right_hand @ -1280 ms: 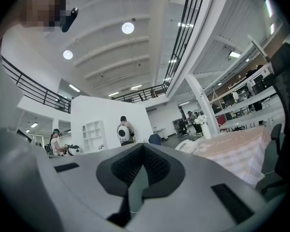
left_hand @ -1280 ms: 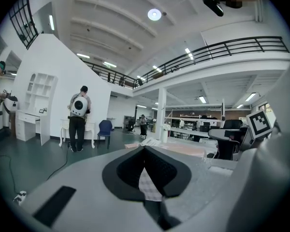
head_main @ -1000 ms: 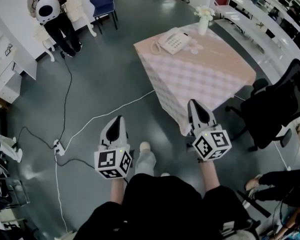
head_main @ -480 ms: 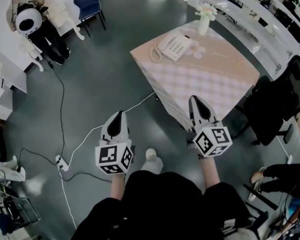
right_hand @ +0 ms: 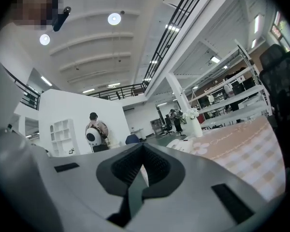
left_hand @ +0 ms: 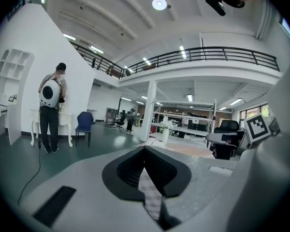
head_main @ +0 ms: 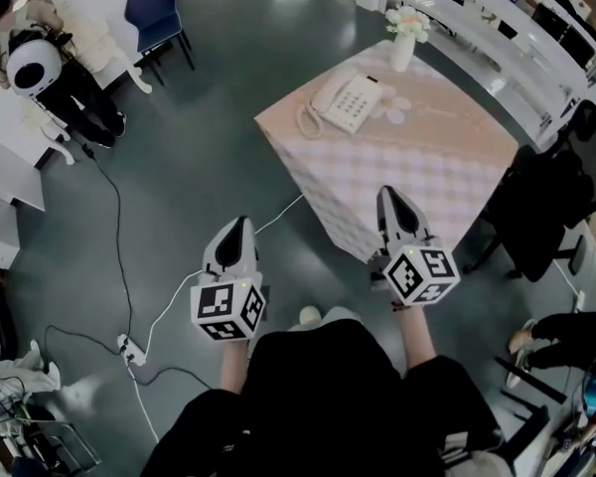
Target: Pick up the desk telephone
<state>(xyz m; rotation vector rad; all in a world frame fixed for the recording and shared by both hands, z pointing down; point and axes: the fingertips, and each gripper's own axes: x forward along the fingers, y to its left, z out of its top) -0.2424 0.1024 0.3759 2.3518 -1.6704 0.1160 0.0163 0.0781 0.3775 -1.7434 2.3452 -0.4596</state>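
Note:
A white desk telephone [head_main: 346, 101] with a coiled cord lies near the far left corner of a table [head_main: 447, 182] covered in a pink checked cloth. My left gripper [head_main: 237, 227] is shut and empty, out over the floor to the left of the table's near corner. My right gripper [head_main: 390, 197] is also shut and empty, its tip over the table's near edge. Both are well short of the telephone. In the right gripper view the telephone [right_hand: 182, 144] shows small beyond the shut jaws.
A white vase of flowers [head_main: 404, 38] stands behind the telephone. A black office chair [head_main: 546, 202] is at the table's right. Cables [head_main: 154, 296] run across the dark floor. A person [head_main: 42, 68] stands far left by a blue chair [head_main: 155, 13]. Long benches [head_main: 507, 38] line the back right.
The table and telephone have come closer and lower in the head view as I walk towards them. Both grippers stay shut, and the right one now reaches the table's near edge.

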